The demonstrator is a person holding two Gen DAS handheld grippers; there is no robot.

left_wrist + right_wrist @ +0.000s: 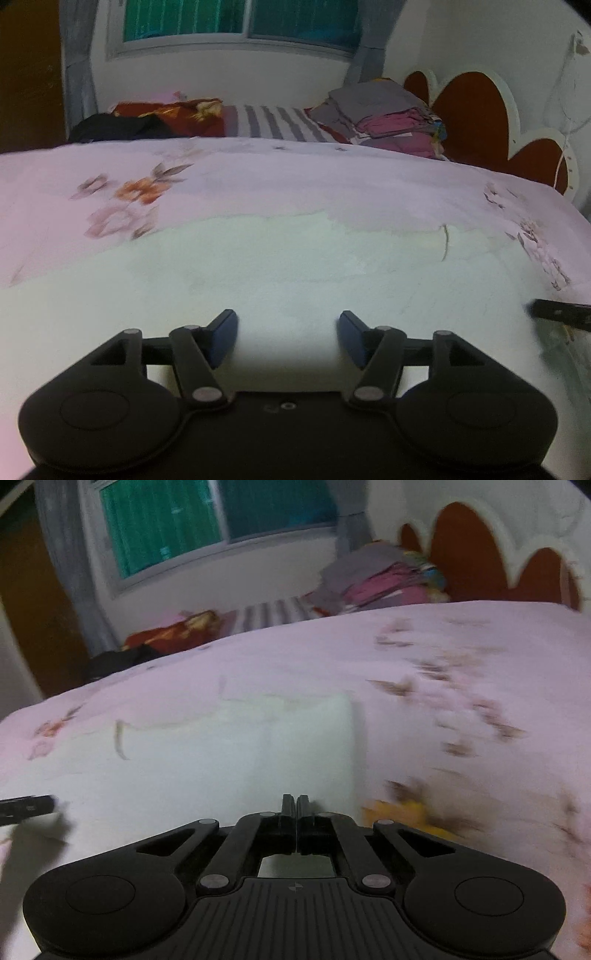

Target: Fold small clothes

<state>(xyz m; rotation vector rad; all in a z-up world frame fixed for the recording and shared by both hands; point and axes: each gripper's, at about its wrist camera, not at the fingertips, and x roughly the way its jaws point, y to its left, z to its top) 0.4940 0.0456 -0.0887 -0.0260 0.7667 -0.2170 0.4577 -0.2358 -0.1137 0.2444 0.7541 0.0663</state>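
The white garment (295,280) lies flat on the pink flowered bed (258,177). The left claw (288,334) hovers over it, jaws apart and empty. The right claw (295,808) is closed tight; whether it pinches cloth is unclear.

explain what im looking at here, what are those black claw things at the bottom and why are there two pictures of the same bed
The black claws are two handheld grippers; a person holds one in each hand. Each carries a wide-angle camera looking forward along its two fingers, so you get one picture per hand.

In the left hand's view, the left gripper has its blue-padded fingers apart, with nothing between them. In the right hand's view, the right gripper is closed; whether it pinches cloth cannot be told.

Both hover over a pale white garment lying on a pink flowered bedspread. At the far end lie a pile of folded clothes and a red scalloped headboard. Each gripper's tip peeks in at the other picture's edge.
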